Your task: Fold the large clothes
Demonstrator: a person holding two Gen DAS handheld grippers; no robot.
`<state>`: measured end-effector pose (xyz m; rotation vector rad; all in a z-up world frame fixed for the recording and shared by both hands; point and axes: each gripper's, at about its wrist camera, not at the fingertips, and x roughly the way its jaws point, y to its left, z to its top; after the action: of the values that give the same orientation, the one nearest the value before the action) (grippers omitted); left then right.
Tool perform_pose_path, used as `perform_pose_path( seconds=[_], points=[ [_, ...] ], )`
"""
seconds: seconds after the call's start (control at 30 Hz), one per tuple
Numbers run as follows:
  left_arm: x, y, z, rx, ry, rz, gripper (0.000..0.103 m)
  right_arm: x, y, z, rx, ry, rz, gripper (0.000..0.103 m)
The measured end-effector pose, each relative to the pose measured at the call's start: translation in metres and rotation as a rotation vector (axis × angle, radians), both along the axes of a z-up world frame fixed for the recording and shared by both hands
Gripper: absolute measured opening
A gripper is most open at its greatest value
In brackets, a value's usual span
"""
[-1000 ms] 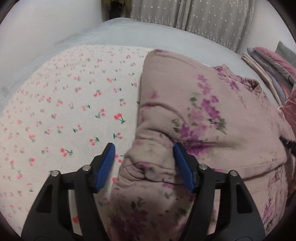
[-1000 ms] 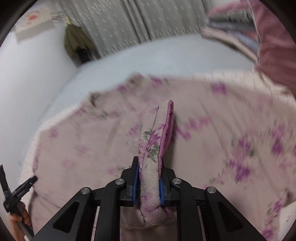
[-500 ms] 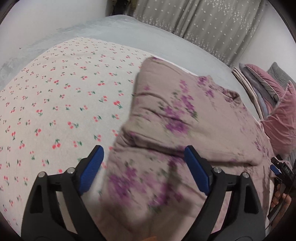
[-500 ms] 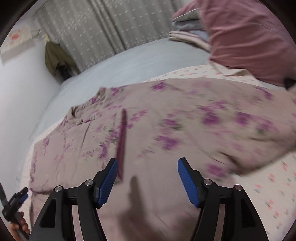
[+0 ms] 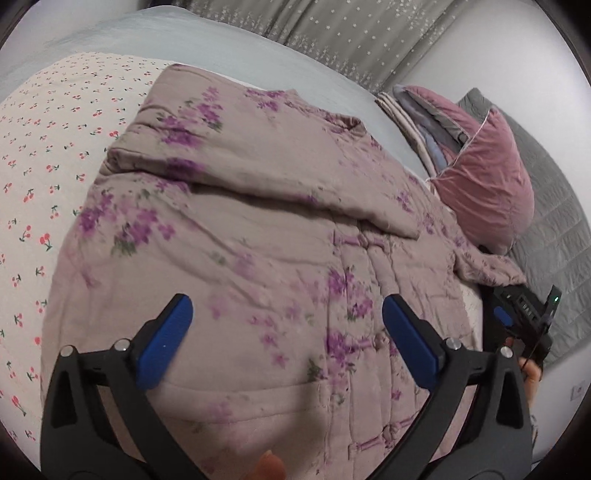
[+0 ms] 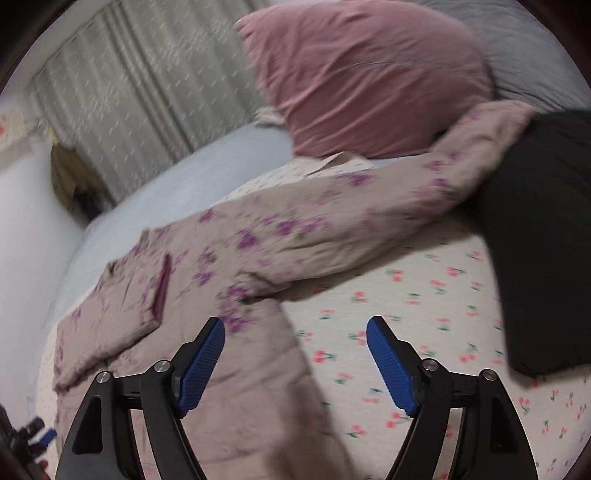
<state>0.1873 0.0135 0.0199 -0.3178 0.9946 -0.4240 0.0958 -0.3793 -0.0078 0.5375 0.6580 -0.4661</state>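
A padded mauve jacket with purple flowers (image 5: 266,229) lies spread on the bed, front up, with knot buttons down its middle. One sleeve is folded across its chest. The other sleeve (image 6: 332,221) stretches out toward the pink pillow. My left gripper (image 5: 286,325) is open and empty above the jacket's lower front. My right gripper (image 6: 295,350) is open and empty above the jacket's side edge and the sheet; it also shows at the right edge of the left wrist view (image 5: 517,314).
The bed has a cherry-print sheet (image 6: 424,314) and a pale blue cover (image 5: 221,40). A pink pillow (image 6: 362,70) and a dark cushion (image 6: 535,236) lie by the outstretched sleeve. Folded bedding (image 5: 417,110) and a grey curtain (image 5: 351,33) stand behind.
My right gripper has let go of the sleeve, now lying folded on the jacket, and swung right toward the other sleeve. My left gripper opened wider and drew back over the jacket's lower front.
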Motion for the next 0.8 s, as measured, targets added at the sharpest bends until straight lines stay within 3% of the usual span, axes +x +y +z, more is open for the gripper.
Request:
perform_pose_path(
  seconds=[0.13,0.27,0.43,0.53,0.8],
  points=[
    [-0.005,-0.010,-0.007,0.031,-0.025,0.000,0.102,-0.011,-0.023,0.005,0.017,-0.019,0.006,0.081],
    [-0.003,-0.009,-0.014,0.011,-0.015,0.016,0.102,-0.016,-0.053,0.010,0.004,-0.029,-0.088,0.081],
    [-0.002,-0.002,-0.014,0.061,-0.052,0.043,0.102,-0.012,-0.109,0.033,-0.100,0.005,-0.241,0.081],
    [0.000,0.001,-0.012,0.099,-0.087,0.059,0.102,-0.008,-0.146,0.039,-0.102,0.029,-0.330,0.081],
    [0.007,0.008,-0.021,0.113,-0.095,0.100,0.102,0.031,-0.208,0.012,-0.074,0.133,-0.330,0.077]
  ],
)
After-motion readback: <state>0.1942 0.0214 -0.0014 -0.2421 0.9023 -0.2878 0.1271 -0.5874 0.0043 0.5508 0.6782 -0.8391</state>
